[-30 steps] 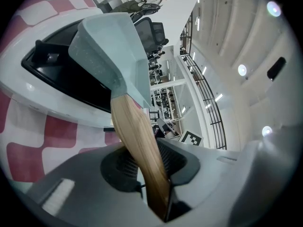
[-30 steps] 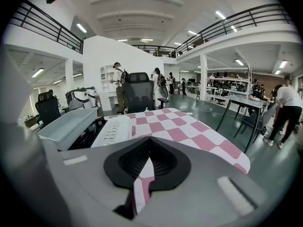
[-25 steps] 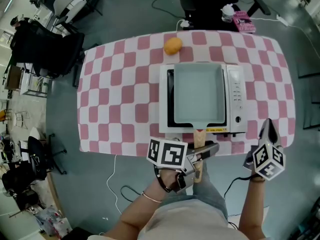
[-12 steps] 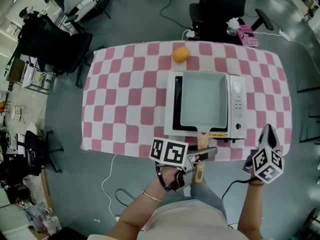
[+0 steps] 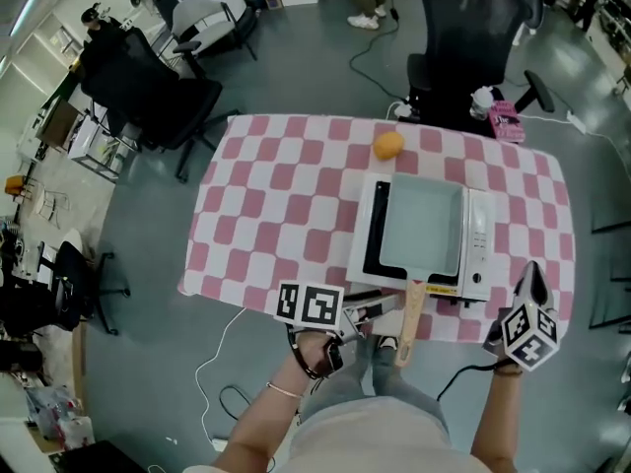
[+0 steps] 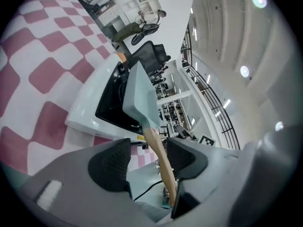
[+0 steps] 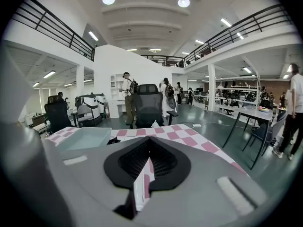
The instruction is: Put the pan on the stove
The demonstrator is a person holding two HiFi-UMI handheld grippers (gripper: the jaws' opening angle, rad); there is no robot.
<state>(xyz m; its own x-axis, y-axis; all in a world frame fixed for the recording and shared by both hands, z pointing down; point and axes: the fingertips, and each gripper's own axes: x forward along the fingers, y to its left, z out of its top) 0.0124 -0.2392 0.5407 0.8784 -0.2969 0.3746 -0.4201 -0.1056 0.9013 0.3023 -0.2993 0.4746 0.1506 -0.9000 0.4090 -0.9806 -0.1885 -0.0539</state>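
Two jaws of L gripper [image 6: 149, 162] have just been opening, now spread wide; pan [image 5: 426, 227] handle [image 6: 158, 157] loose between them, ungripped. Pan sits on stove [image 5: 477, 256] at your 12. Withdraw straight toward 6, no nudging the handle. R gripper [image 7: 147, 161] closed, empty.

- the pan [image 5: 424, 227] sits on the stove [image 5: 480, 249], its handle [image 5: 408, 313] jutting past the near edge of the table [image 5: 276, 205].
- the stove stands on the table's right half.
- a round fruit [image 5: 388, 145] lies just behind the stove's far left corner.
- an office chair [image 5: 463, 28] stands behind the table.
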